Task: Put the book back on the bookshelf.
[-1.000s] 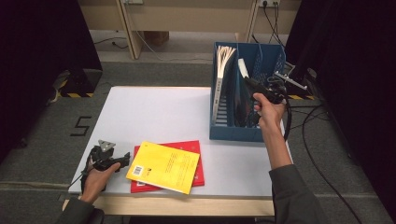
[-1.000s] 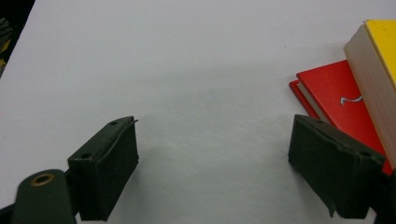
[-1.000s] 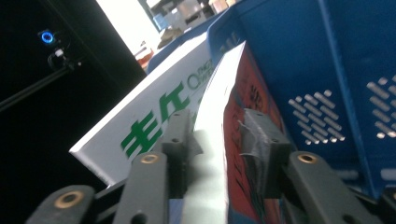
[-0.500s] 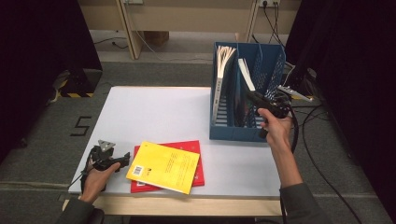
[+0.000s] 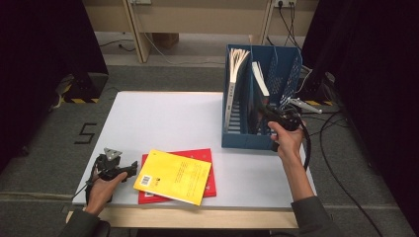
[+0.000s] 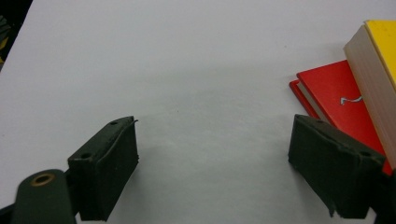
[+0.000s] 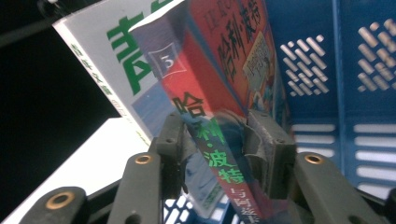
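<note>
A blue file rack (image 5: 245, 141) stands at the table's right. In its middle slot a book with a red spine (image 7: 219, 60) leans, and my right gripper (image 7: 215, 144) is shut on the lower spine, pads pressed on both sides; its jaws have just been closing on it. From above, that gripper (image 5: 267, 111) sits at the rack's front right beside the tilted book (image 5: 260, 79). My left gripper (image 5: 129, 168) rests open on the table, nothing between its jaws, just left of a yellow book (image 5: 173, 177) lying on a red book (image 5: 207, 187).
A white book with green lettering (image 7: 107, 51) stands behind the held one; its fanned pages (image 5: 236, 64) rise from the rack's left slot. The white table (image 5: 163, 118) spreads left of the rack. Cables trail on the floor at the right.
My right hand has come down and toward the table's near side, lowering the book into the rack. The left hand and the two flat books have stayed put.
</note>
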